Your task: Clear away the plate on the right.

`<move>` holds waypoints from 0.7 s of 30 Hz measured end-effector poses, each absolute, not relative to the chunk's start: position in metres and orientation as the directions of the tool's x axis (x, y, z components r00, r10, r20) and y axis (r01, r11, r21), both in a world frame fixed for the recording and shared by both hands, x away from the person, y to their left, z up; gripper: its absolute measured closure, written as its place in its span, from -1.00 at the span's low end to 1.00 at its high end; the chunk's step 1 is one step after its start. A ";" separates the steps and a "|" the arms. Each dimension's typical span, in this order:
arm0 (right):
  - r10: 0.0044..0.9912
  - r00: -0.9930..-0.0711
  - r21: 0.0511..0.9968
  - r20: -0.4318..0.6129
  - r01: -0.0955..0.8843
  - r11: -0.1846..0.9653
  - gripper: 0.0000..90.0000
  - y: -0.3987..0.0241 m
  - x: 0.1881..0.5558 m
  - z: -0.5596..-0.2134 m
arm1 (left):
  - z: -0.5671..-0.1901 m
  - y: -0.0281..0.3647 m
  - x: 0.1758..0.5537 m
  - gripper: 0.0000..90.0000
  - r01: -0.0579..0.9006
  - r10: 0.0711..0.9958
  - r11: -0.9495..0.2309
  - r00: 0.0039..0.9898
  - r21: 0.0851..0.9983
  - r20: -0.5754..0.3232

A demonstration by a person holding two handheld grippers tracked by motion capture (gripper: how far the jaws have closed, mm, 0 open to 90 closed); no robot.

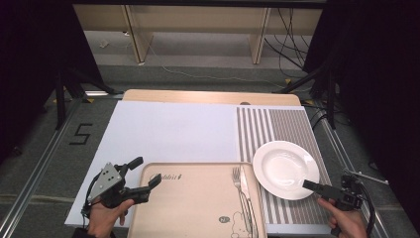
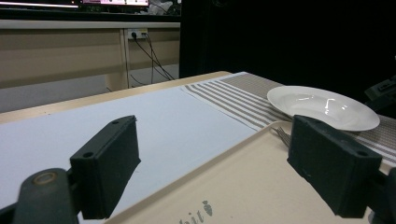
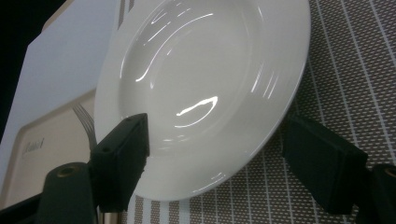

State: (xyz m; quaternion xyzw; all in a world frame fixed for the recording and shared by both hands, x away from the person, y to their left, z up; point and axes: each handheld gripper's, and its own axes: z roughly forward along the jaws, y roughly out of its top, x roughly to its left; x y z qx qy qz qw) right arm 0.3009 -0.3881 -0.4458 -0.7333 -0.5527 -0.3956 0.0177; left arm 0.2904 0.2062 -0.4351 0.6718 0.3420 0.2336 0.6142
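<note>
Two grippers held low at the near edge of the table. Right gripper (image 1: 317, 187) spread wide around the near rim of the white plate (image 1: 285, 168), on the striped placemat (image 1: 282, 124) at the right side. Left gripper (image 1: 141, 176) spread wide too, holding nothing, over the beige tray's (image 1: 193, 208) left corner. Fork (image 1: 236, 176) lying in that tray, just beside the plate.

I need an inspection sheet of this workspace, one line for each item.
Surface: white board on a wooden table, striped placemat at right.
Job's things: white plate on the placemat; beige tray with a fork.
Clutter: nothing seen.
Grippers: left gripper open over the tray's left edge; right gripper open, jaws astride the plate's rim.
Cables: black cables on the floor behind.
Surroundings: wooden furniture legs, dark curtains.
</note>
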 end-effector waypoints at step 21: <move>0.763 0.100 0.376 0.638 0.824 -0.423 -0.28 -0.392 0.308 -0.455 | -0.435 0.206 0.290 -0.64 0.172 0.744 -0.014 0.660 0.985 -0.105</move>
